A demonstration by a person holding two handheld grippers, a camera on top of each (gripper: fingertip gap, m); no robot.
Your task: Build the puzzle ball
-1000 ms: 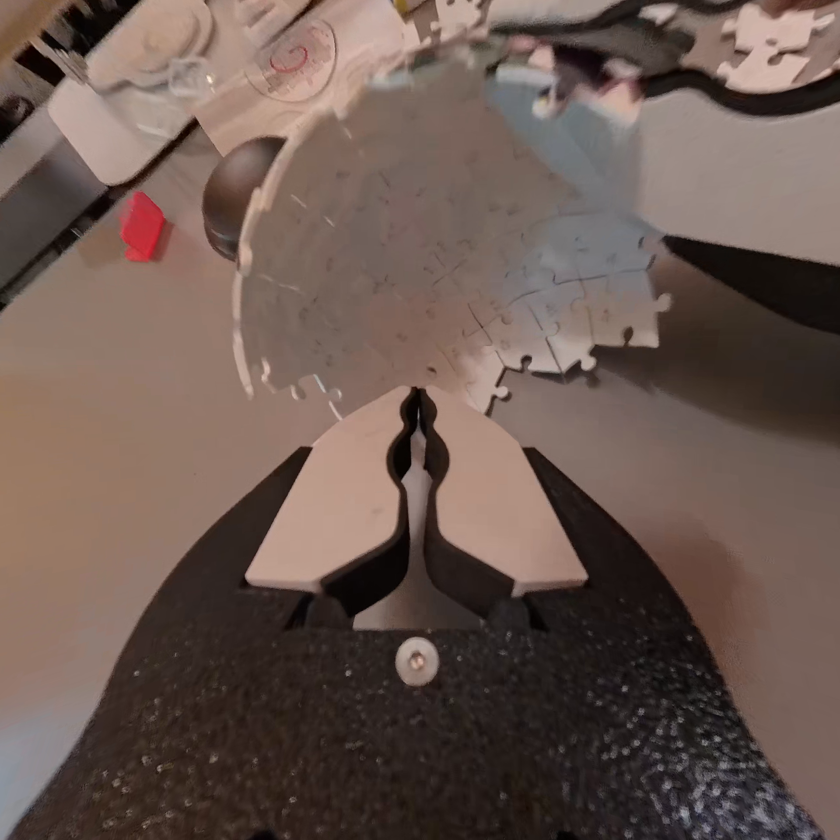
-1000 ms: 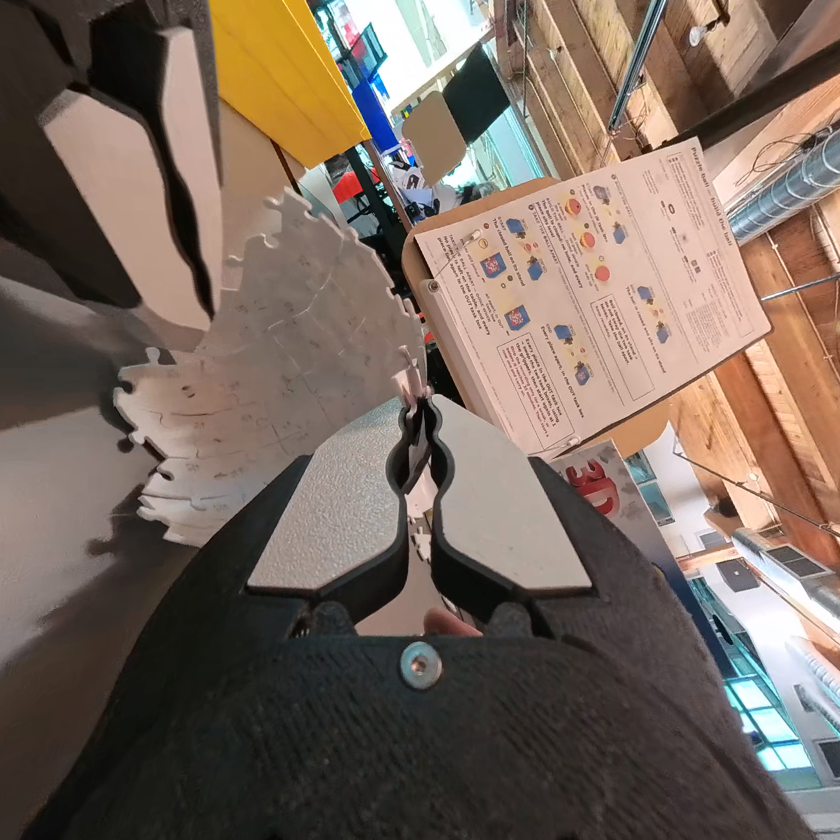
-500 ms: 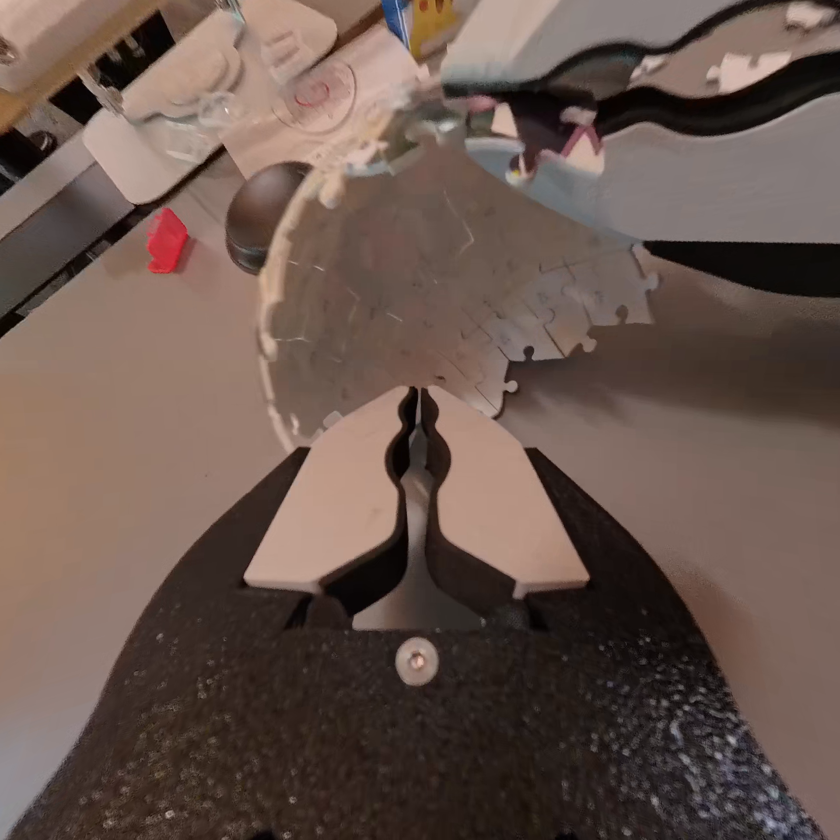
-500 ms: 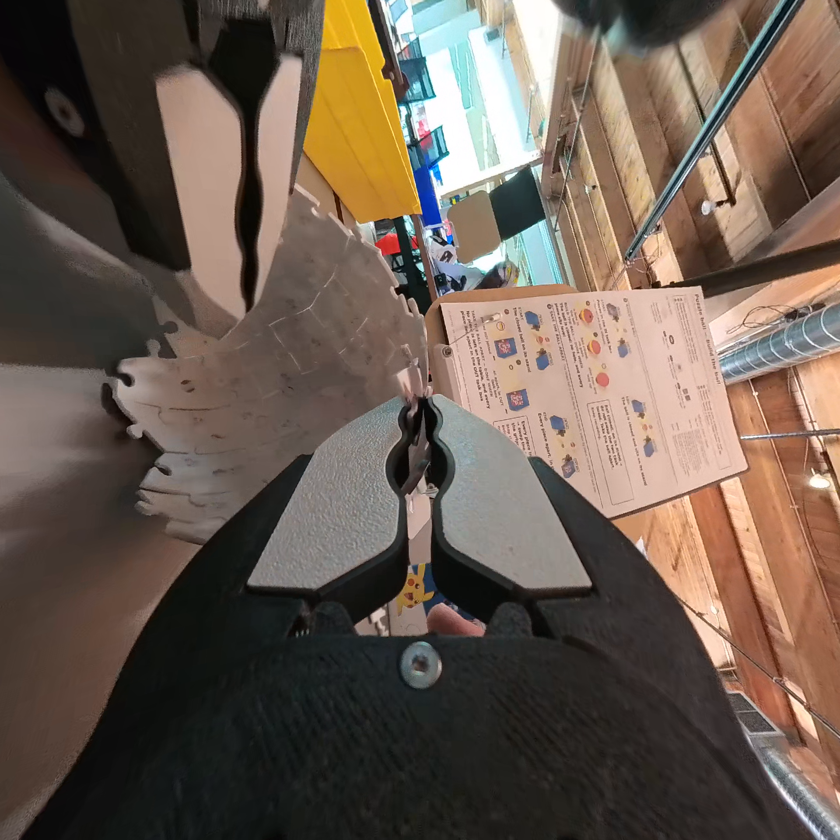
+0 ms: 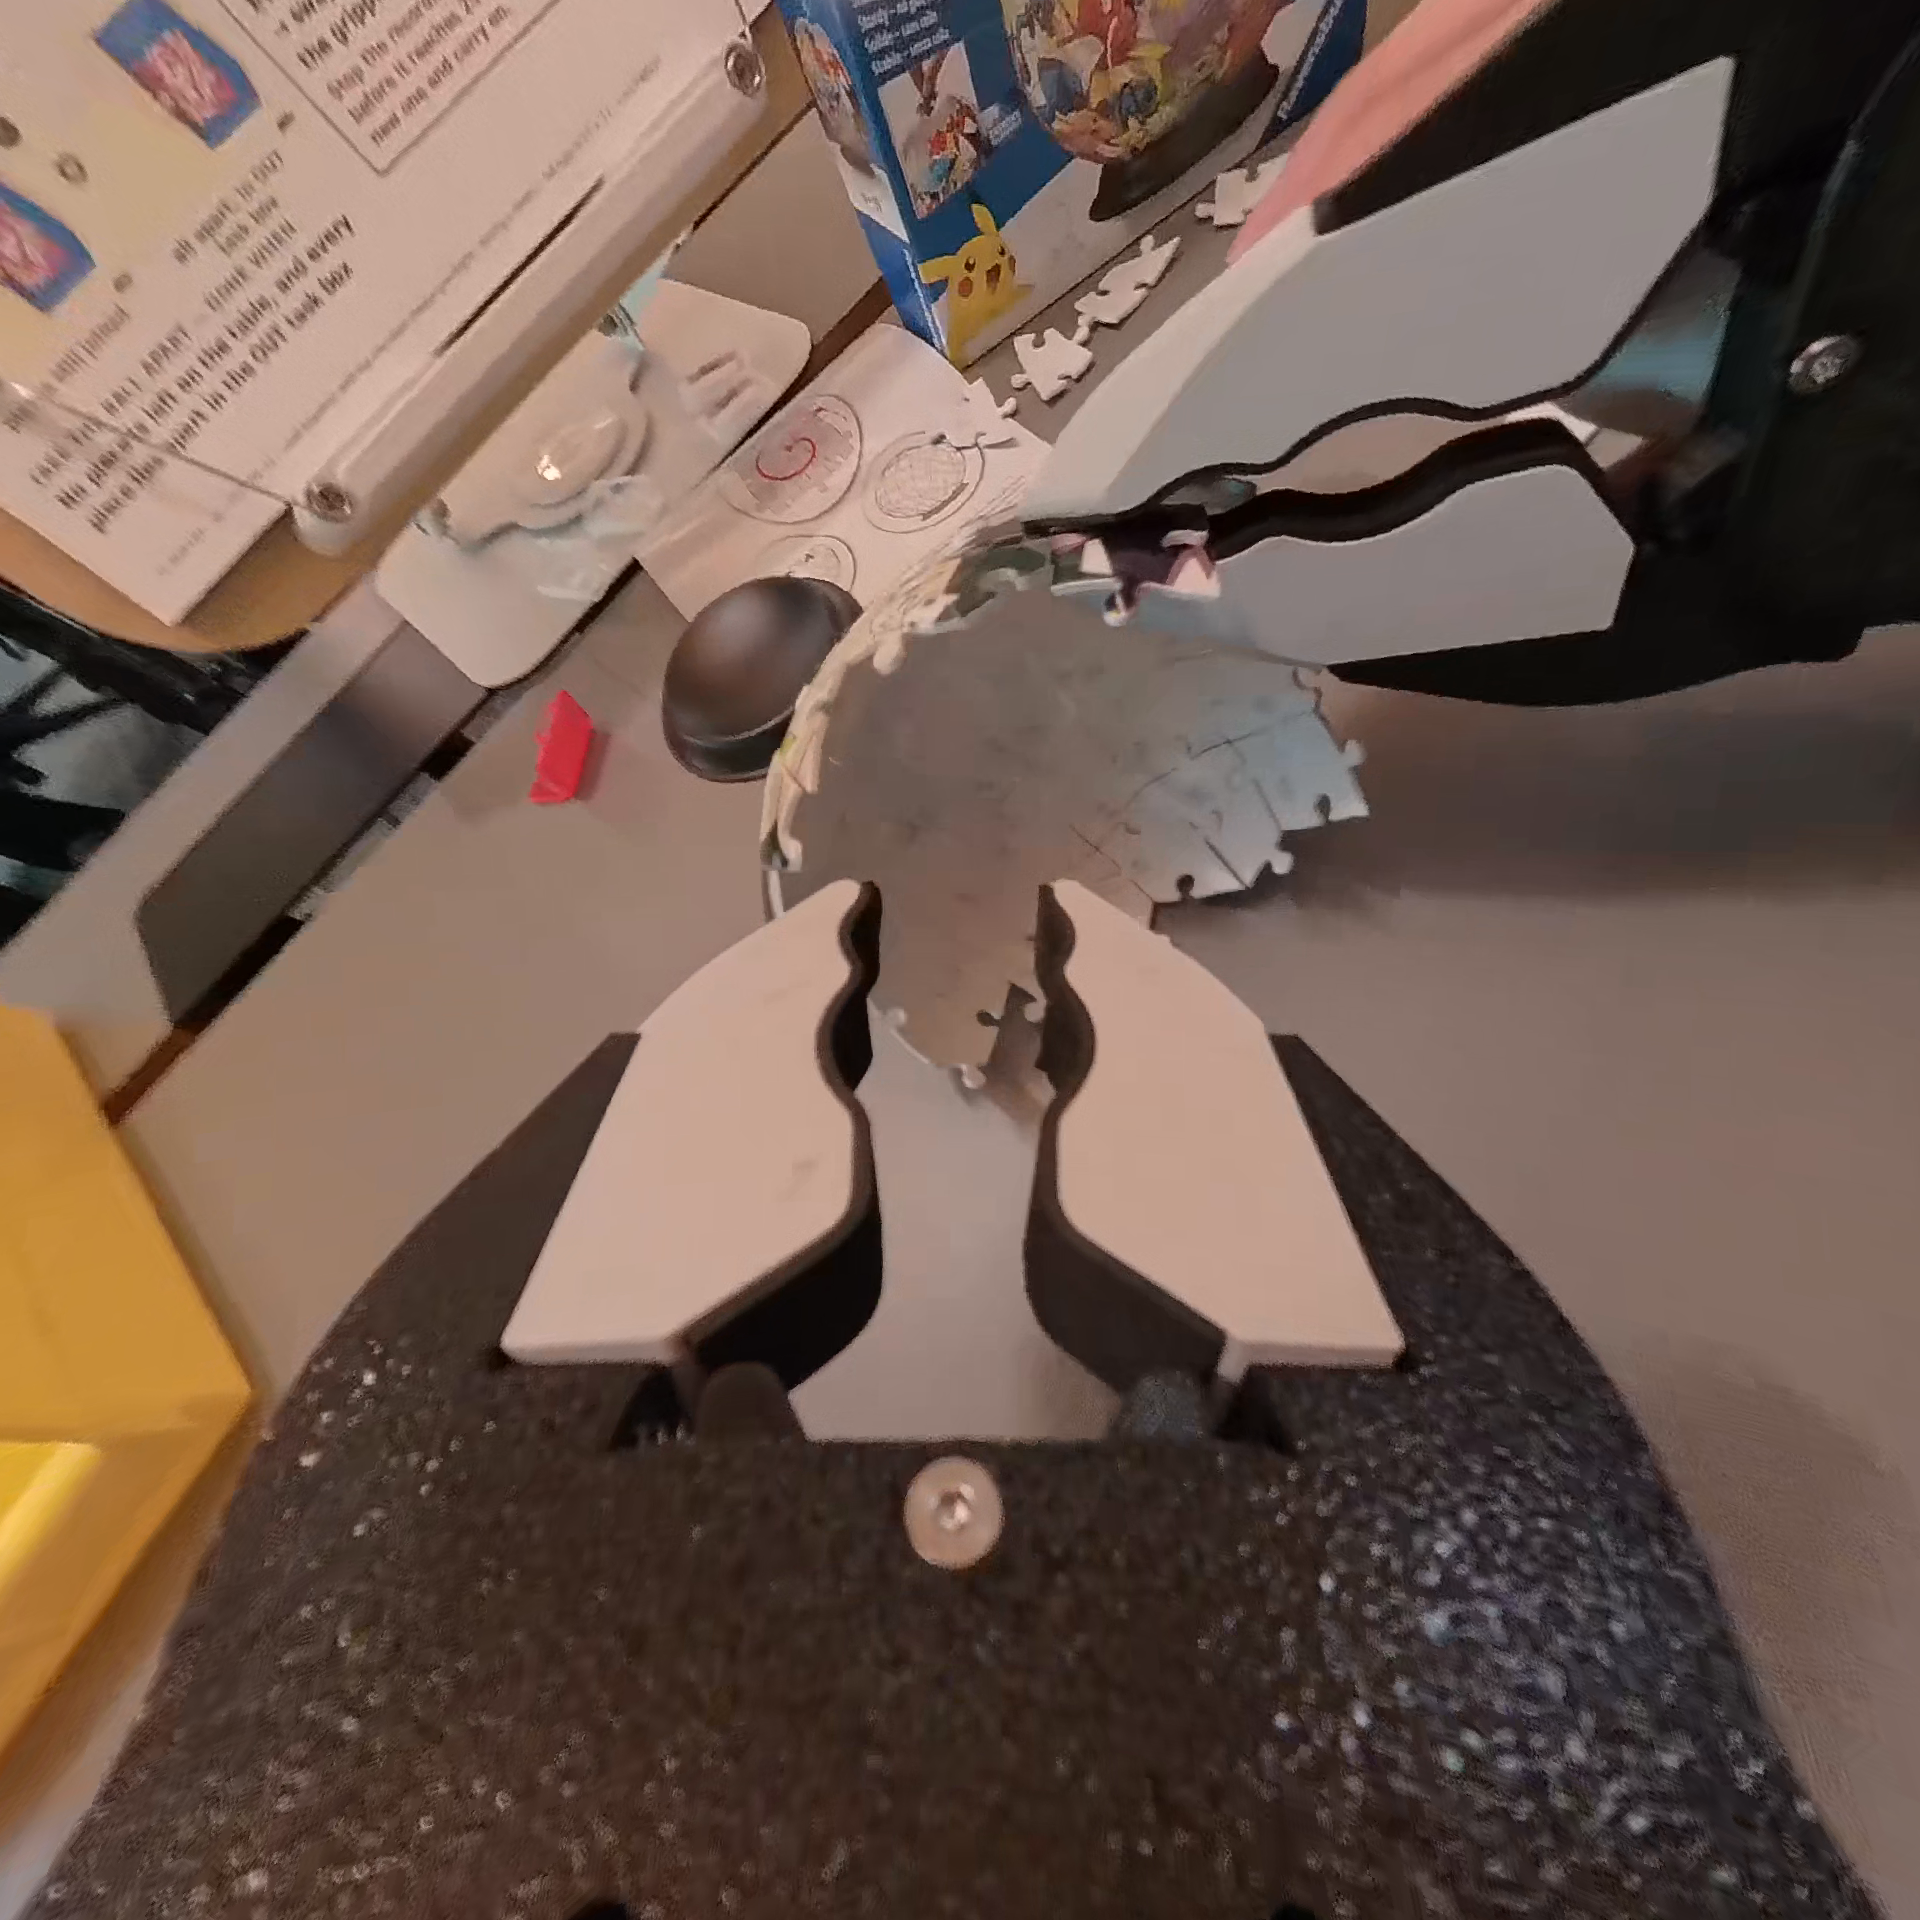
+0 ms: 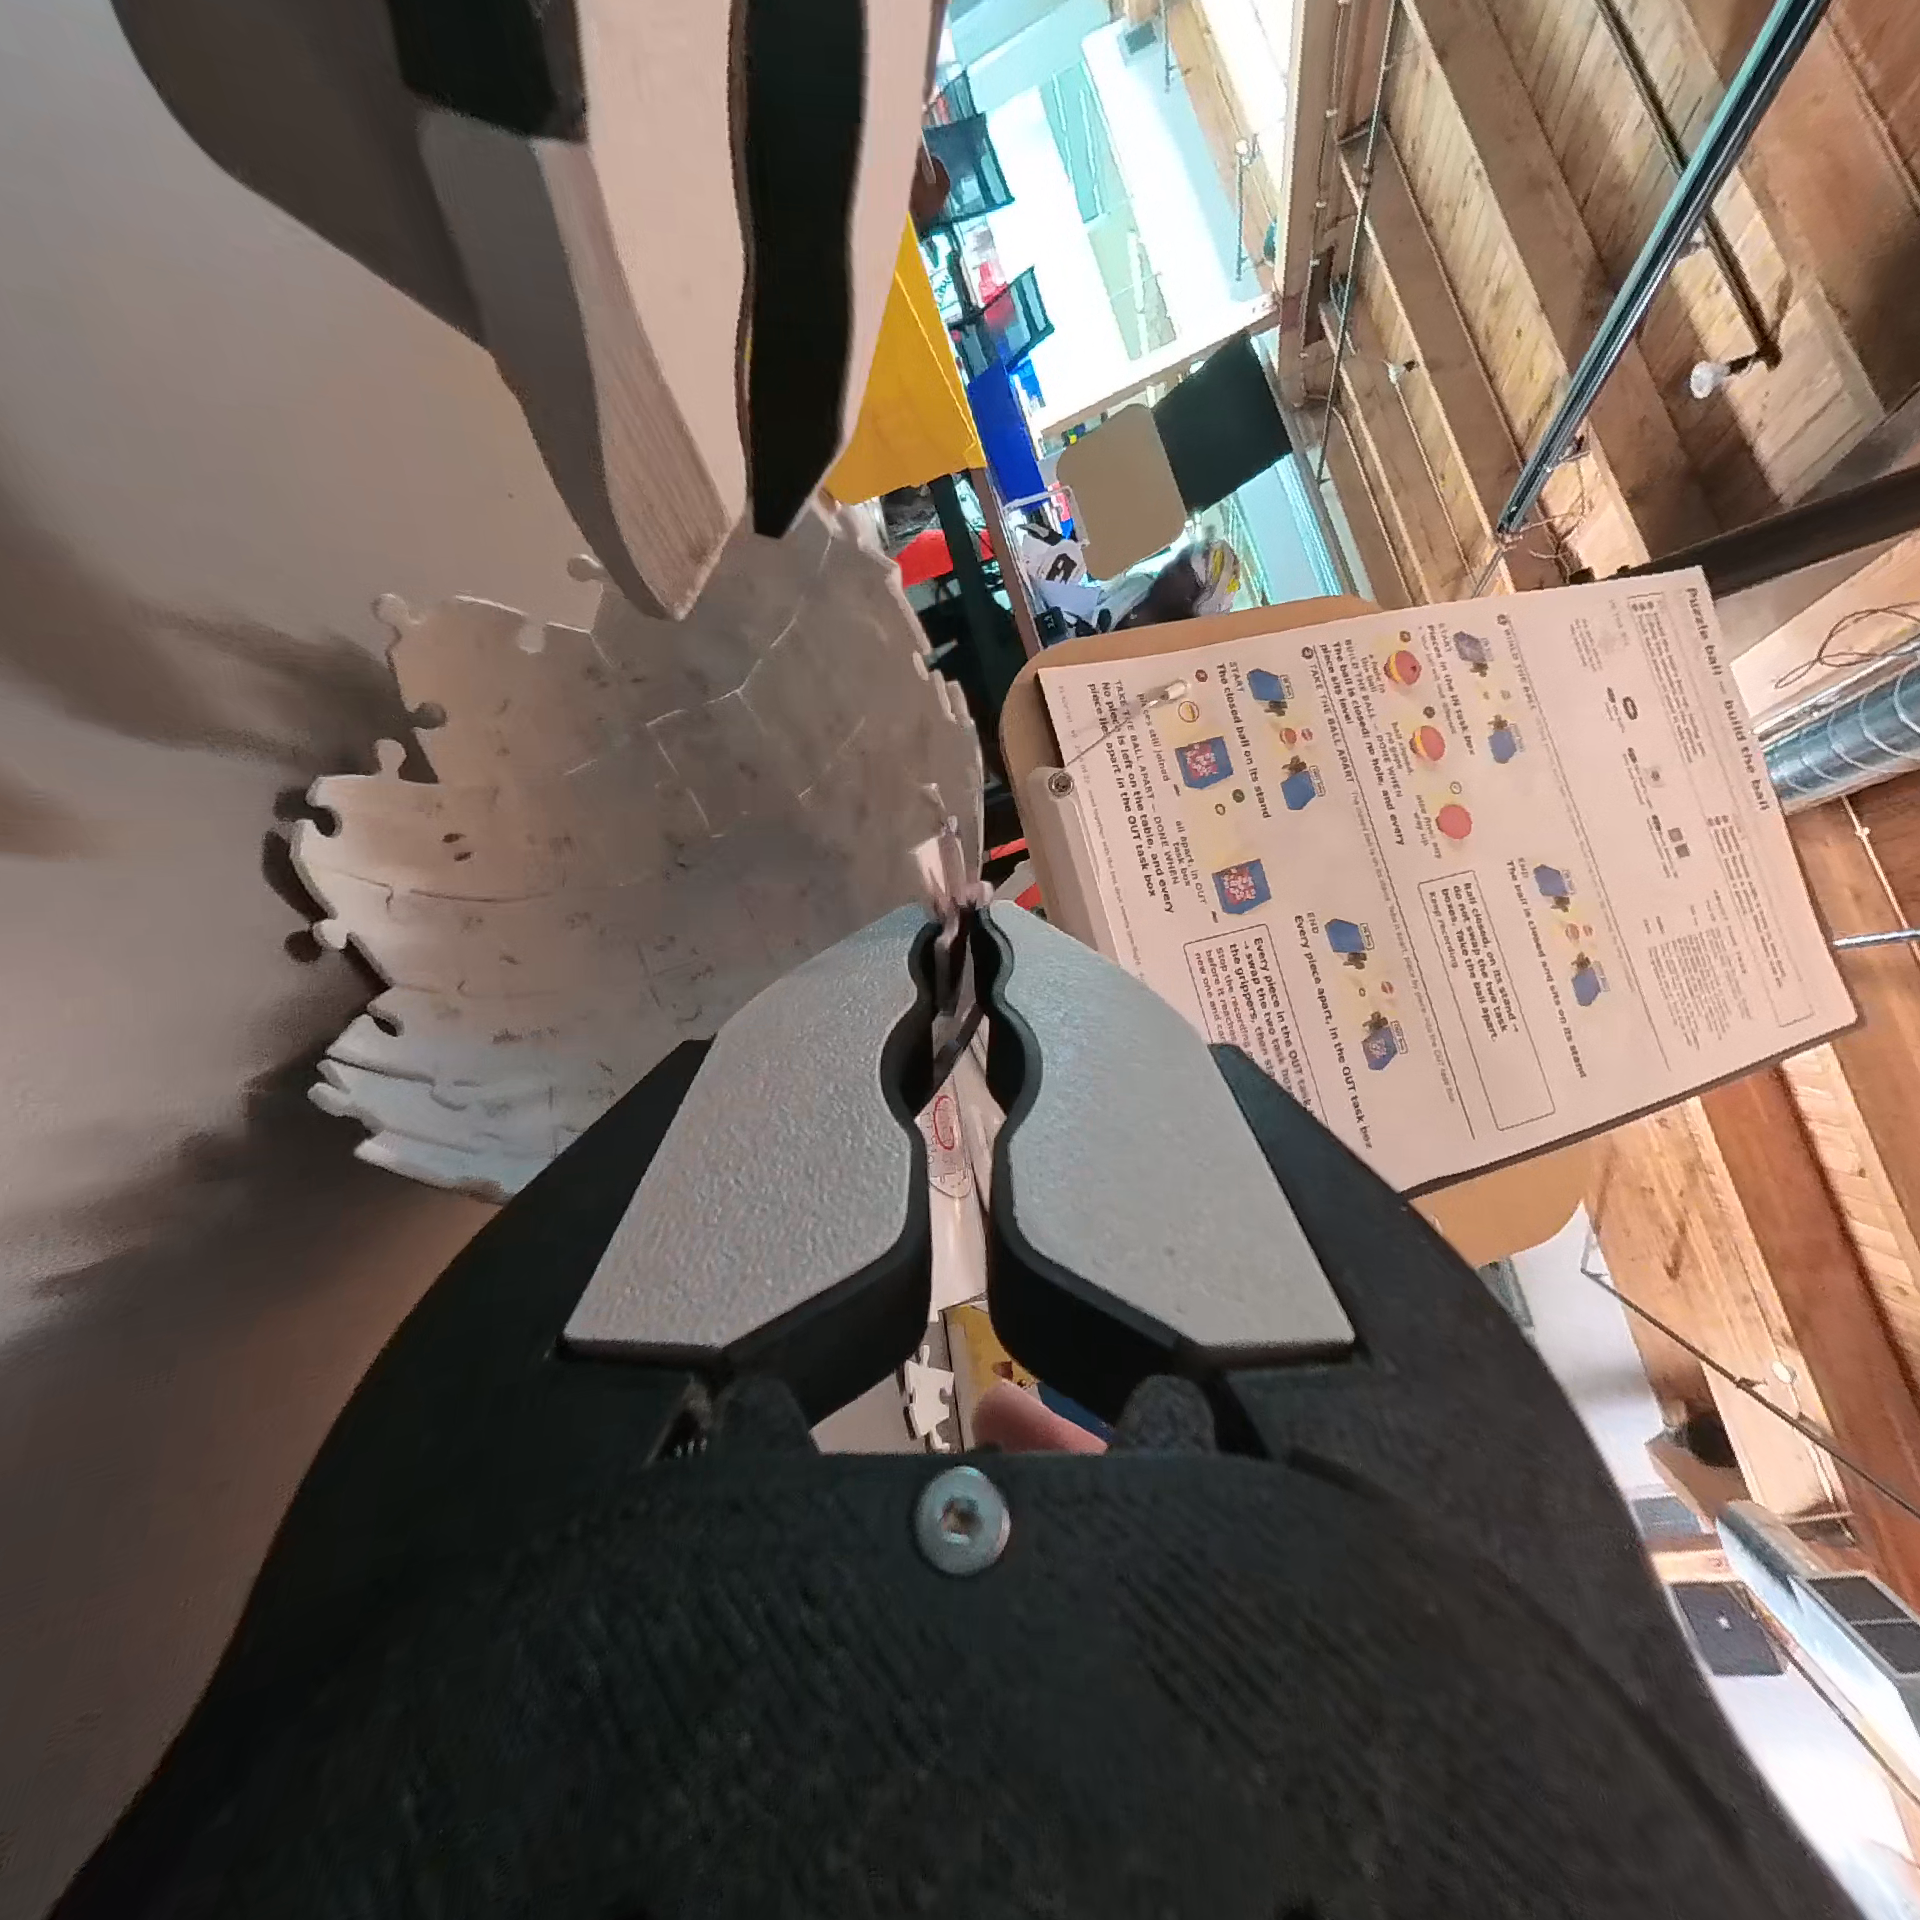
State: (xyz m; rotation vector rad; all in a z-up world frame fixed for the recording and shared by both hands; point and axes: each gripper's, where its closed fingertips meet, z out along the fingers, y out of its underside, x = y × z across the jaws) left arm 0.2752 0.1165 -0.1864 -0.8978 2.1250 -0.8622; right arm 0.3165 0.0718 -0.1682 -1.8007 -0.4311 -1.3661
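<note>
Mid-assembly. Right gripper (image 6: pixel 961 920) pinched on far rim of shell (image 5: pixel 1018 748), held above table (image 5: pixel 1558 1091). Left gripper (image 5: pixel 956 914) parted around near edge, not clamped. Next, probably: close left, steady shell.

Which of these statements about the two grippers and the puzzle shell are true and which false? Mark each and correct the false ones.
1. The left gripper is open. True.
2. The right gripper is open and holds nothing. False: it is shut on the rim of the partly built puzzle shell.
3. A red object lies on the table. True.
4. The dark dome stand sits inside the shell. False: it stands behind it on the table.
</note>
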